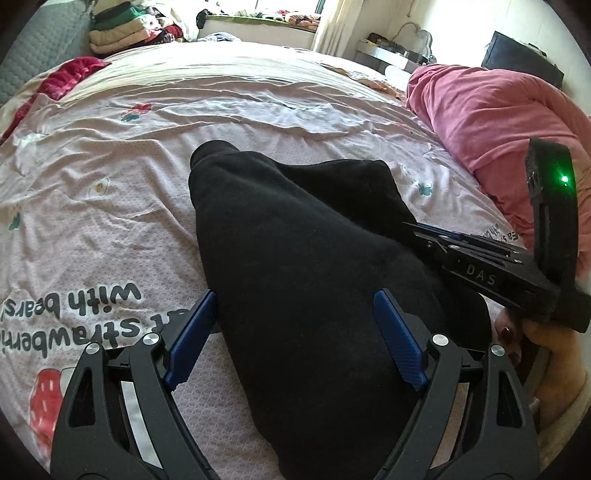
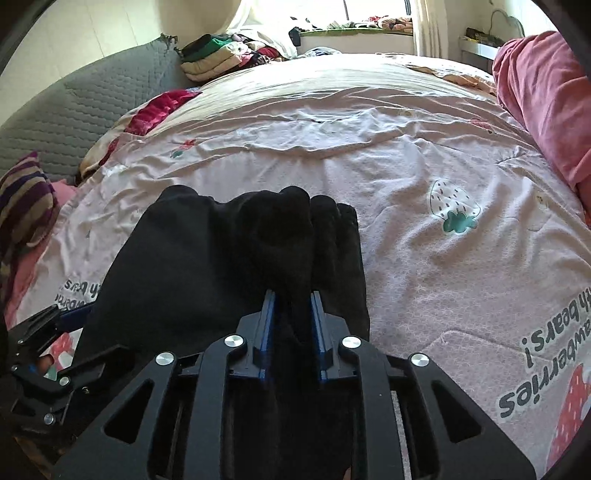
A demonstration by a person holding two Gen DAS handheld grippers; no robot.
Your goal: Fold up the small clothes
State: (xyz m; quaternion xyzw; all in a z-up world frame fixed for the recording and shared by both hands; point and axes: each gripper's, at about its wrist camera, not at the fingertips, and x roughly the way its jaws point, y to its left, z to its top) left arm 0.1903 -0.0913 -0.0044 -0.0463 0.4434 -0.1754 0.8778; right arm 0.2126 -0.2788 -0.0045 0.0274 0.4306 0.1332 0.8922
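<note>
A black fleece garment (image 1: 295,258) lies on the pink printed bedsheet (image 1: 110,177). My left gripper (image 1: 295,325) is open, its blue fingers (image 1: 397,332) wide apart on either side of the garment's near part. My right gripper (image 2: 293,317) is shut on a bunched fold of the black garment (image 2: 229,251), which drapes away to the left. The right gripper also shows in the left wrist view (image 1: 417,229), reaching in from the right edge of the garment. The left gripper shows at the lower left of the right wrist view (image 2: 48,354).
A pink-red duvet (image 1: 491,118) is heaped at the right of the bed. Folded clothes (image 1: 122,29) are stacked at the far left by a grey quilted headboard (image 2: 74,110). A dark red cloth (image 1: 70,77) and a striped cushion (image 2: 22,199) lie at the left.
</note>
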